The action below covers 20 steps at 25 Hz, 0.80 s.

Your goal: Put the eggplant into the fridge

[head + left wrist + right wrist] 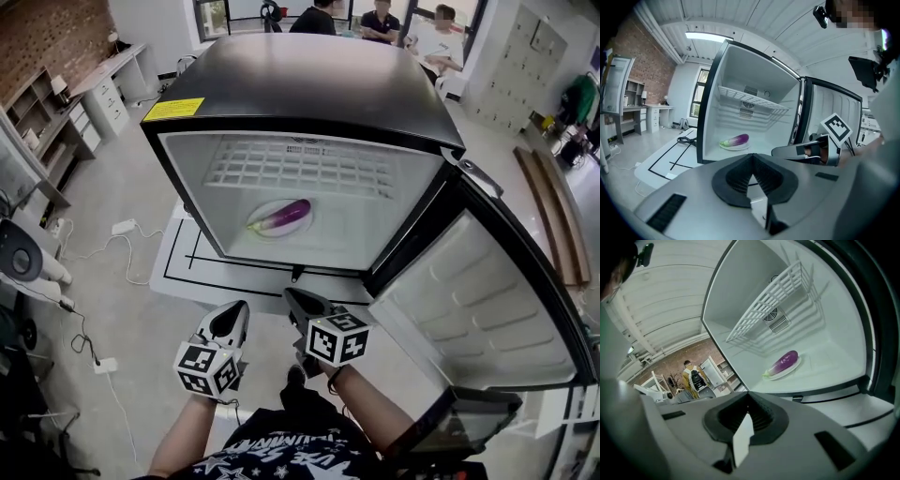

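Right hand-held gripper: jaws are seen closed together, nothing between them. It is pointed at the open fridge, and the whole scene is seen tilted. Eggplant is seen lying on a plate on the fridge floor, well ahead of the jaws. Wire shelf is mounted above it, and a vent is set in the back wall. A person with a backpack is seen far left, by a brick wall.

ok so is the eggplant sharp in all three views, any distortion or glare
Head view: eggplant sharp, soft sheen atop the fridge. Left gripper view: heavy fisheye bending, ceiling light blown out. Right gripper view: fisheye again, dark corners, eggplant clear.
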Motion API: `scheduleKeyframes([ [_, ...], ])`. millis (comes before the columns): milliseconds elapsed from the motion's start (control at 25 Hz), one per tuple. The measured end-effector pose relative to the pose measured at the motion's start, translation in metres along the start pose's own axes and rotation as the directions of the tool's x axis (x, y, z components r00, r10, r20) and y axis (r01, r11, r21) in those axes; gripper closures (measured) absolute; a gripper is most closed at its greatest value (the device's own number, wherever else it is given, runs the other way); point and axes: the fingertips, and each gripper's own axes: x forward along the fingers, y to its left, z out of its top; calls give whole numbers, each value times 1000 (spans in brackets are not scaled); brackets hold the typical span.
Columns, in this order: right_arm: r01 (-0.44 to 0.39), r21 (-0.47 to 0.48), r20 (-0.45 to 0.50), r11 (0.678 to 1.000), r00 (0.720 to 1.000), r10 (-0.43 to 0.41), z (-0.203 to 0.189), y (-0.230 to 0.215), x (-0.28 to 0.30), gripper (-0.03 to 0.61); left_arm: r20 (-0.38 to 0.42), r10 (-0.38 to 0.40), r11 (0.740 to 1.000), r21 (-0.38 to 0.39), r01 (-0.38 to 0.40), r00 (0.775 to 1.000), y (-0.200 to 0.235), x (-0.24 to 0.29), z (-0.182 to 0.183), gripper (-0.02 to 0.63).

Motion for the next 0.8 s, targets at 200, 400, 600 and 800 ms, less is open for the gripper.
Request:
scheduleKeyframes([
  [200, 14, -11, 14, 1000, 1000, -14, -21, 26, -32, 571, 3, 3, 1000, -26, -3, 1000, -19, -45, -22, 604],
  [400, 21, -94, -3, 995, 1000, -21, -49, 59, -66, 571, 5, 13, 999, -43, -13, 1000, -46, -94, -42, 604],
  [600, -11, -88, -18, 996, 1000, 9, -74, 92, -94, 571, 26, 21, 999, -36, -20, 999, -70, -134, -51, 604],
  [800, -26, -129, -25, 991, 999, 23, -95, 125, -122, 571, 64, 36, 999, -20, -35, 997, -91, -180, -57, 604],
])
